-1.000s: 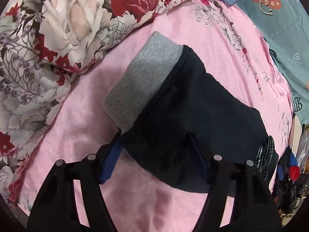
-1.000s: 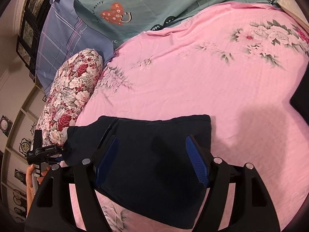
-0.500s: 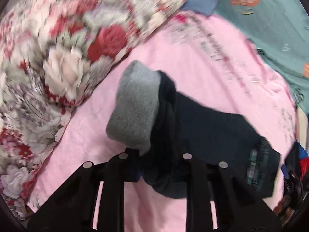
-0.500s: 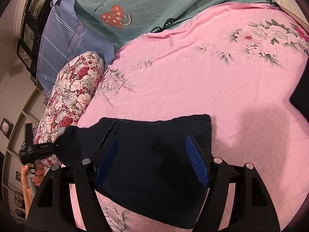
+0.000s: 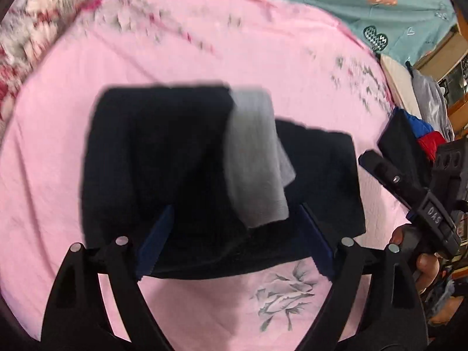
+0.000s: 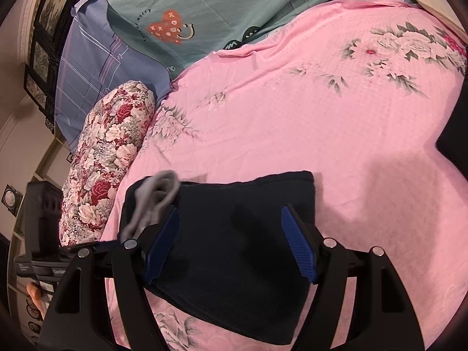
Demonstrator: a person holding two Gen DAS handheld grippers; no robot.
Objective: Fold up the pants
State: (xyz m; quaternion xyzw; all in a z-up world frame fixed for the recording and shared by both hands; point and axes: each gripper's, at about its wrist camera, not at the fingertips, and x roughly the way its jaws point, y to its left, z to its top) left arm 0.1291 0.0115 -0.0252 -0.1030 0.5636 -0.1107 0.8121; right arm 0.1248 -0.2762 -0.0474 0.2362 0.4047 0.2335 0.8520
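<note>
So your pants are one dark folded bundle on the pink bed sheet, right ahead of both grippers, long axis running across your left gripper, grey waistband flopped on top. Left gripper's nearer; both sets of jaws, right gripper included, are spread wide, holding nothing.
</note>
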